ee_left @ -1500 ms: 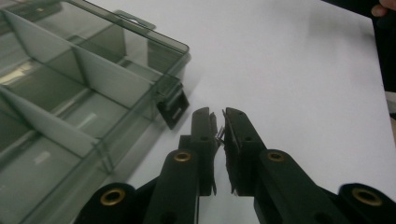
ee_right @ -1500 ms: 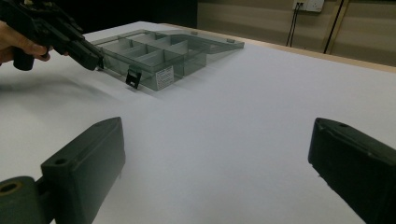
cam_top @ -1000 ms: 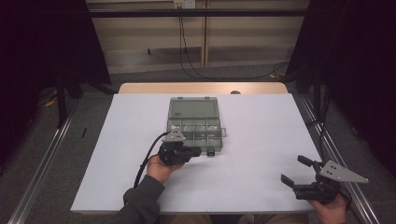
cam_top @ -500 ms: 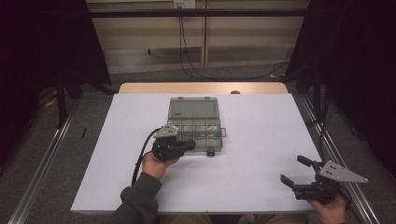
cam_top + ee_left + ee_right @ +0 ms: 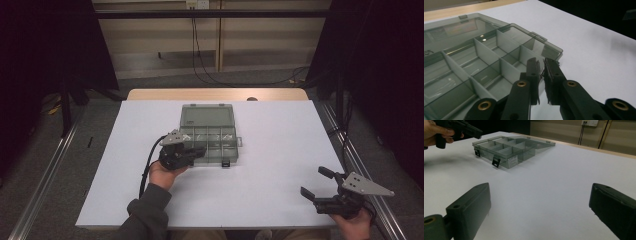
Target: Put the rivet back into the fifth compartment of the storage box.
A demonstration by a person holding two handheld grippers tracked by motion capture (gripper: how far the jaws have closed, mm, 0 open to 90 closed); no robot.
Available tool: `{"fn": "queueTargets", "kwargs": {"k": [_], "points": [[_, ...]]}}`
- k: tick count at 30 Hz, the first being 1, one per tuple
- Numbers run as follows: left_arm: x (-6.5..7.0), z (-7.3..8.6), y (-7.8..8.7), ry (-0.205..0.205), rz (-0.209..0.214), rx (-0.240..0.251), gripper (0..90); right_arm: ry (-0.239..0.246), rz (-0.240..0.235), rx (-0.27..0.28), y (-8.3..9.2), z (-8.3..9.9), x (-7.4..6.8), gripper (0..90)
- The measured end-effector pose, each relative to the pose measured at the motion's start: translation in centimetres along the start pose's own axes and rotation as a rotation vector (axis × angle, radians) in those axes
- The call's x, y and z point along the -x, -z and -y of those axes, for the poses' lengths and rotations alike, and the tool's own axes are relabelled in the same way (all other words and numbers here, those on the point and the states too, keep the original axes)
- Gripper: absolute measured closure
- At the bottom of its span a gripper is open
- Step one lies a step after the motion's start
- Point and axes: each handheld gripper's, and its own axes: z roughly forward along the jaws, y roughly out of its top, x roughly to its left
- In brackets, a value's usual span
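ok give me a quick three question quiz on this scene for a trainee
1. True or false: the lid of the compartment box lies open.
2. Which tongs are shut: A) left tongs B) right tongs?
3. Fill in: the left tongs hang over the box's ____ left corner in the high view.

Key: 1 true; 2 A, the right tongs stand wide open over the white table; 3 near.

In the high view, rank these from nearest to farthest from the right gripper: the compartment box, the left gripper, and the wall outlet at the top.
1. Compartment box: open, mid-table, up and left of the right gripper; its near right corner lies closest.
2. Left gripper: jaws shut, at the box's left front edge, just beyond that corner.
3. Wall outlet: far back, on the wall past the table.
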Motion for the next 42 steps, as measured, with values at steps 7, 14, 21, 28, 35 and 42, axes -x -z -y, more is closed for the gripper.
{"fn": "queueTargets", "kwargs": {"k": [7,14,21,28,35,42], "points": [[-0.4,0.1,0.3,0.003,-0.036,0.003,82.7,-0.001,-0.001,-0.001,0.0,0.0,0.0,3.6],[-0.9,0.2,0.6,0.015,-0.070,0.005,82.7,0.001,0.001,0.001,0.0,0.0,0.0,3.7],[-1.7,0.3,1.3,0.041,-0.110,0.028,82.6,0.002,0.000,0.001,0.0,0.0,0.0,3.6],[-2.1,0.5,1.6,0.052,-0.134,0.033,82.6,0.002,0.001,0.001,0.0,0.0,0.0,3.6],[-2.5,0.6,1.9,0.059,-0.159,0.034,82.7,-0.001,-0.001,0.000,0.0,0.0,0.0,3.7],[-2.8,0.7,2.0,0.063,-0.181,0.029,82.6,0.001,-0.002,-0.001,-0.1,0.0,0.0,3.7]]}}
